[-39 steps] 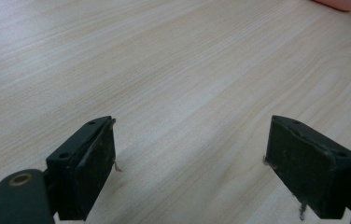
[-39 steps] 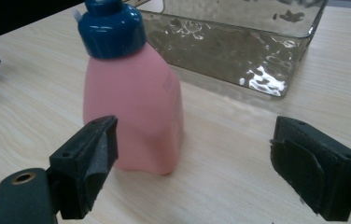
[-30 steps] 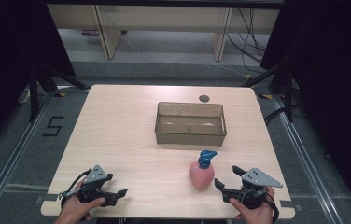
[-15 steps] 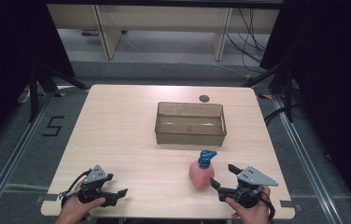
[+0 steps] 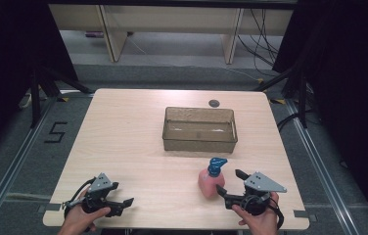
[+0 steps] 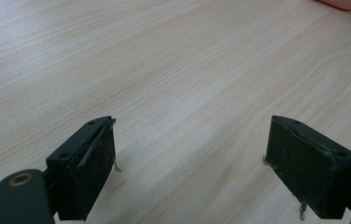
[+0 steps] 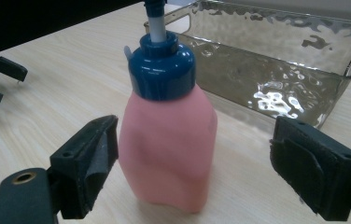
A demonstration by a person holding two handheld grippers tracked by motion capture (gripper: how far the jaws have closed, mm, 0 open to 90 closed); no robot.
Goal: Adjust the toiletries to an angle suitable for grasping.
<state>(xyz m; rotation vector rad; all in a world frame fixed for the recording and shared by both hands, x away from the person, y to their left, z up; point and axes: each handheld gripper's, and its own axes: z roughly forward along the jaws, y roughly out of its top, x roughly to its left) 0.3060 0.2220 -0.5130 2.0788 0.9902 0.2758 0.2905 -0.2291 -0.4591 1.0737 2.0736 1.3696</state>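
i read the table from left to right, taking the pink pump bottle (image 5: 211,182) as reference. well left of the bottle, my left gripper (image 5: 122,204) rests near the table's (image 5: 123,137) front edge, jaws spread over bare wood, idle. the bottle stands upright, untouched, with its blue pump cap (image 7: 162,67) on. just right of it, my right gripper (image 5: 228,188) has its jaws spread, one on each side of the bottle body (image 7: 166,144), not yet closed. judgement: approach done; grasp, lift and placement remain. behind the bottle sits the clear bin (image 5: 199,129), empty. nothing blocks that path.
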